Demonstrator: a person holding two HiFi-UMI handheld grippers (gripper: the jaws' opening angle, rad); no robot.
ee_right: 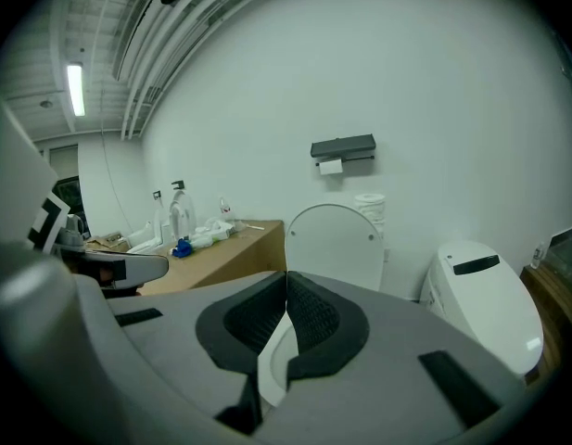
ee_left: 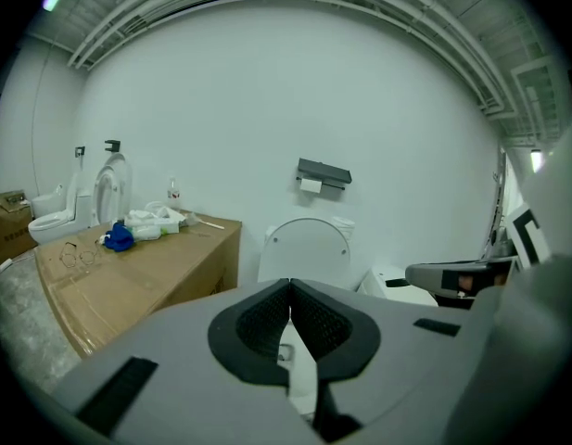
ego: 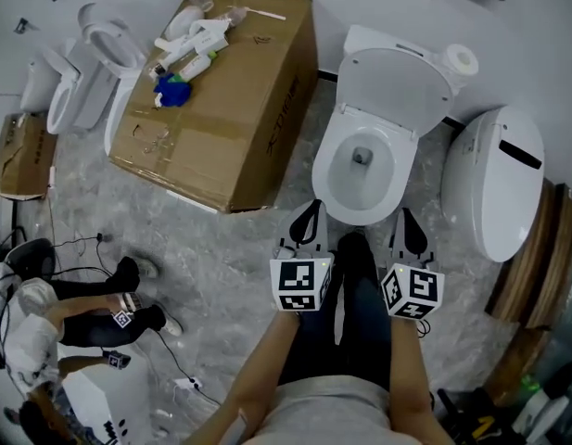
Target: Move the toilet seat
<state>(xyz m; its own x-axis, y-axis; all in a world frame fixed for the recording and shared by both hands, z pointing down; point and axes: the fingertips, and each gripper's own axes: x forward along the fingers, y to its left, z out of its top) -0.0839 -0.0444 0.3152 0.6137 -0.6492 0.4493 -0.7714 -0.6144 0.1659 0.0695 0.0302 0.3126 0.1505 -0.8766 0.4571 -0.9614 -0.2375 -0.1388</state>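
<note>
A white toilet (ego: pixel 341 188) stands against the wall straight ahead, its bowl uncovered. Its seat and lid (ego: pixel 397 86) are raised and lean back on the tank. The raised lid (ee_left: pixel 309 248) also shows in the left gripper view, and the same lid (ee_right: pixel 334 244) in the right gripper view. My left gripper (ego: pixel 307 221) hovers just before the bowl's front rim, shut and holding nothing. My right gripper (ego: pixel 411 233) hangs beside it at the bowl's front right, also shut and holding nothing. The left gripper (ee_left: pixel 290 290) and right gripper (ee_right: pixel 286 281) both have their pads pressed together.
A large cardboard box (ego: pixel 221 100) with bottles and a blue item stands left of the toilet. A second white toilet (ego: pixel 497 179) with a closed lid stands at the right, and more toilets (ego: pixel 91 63) at the far left. A person (ego: pixel 91 313) sits lower left among floor cables.
</note>
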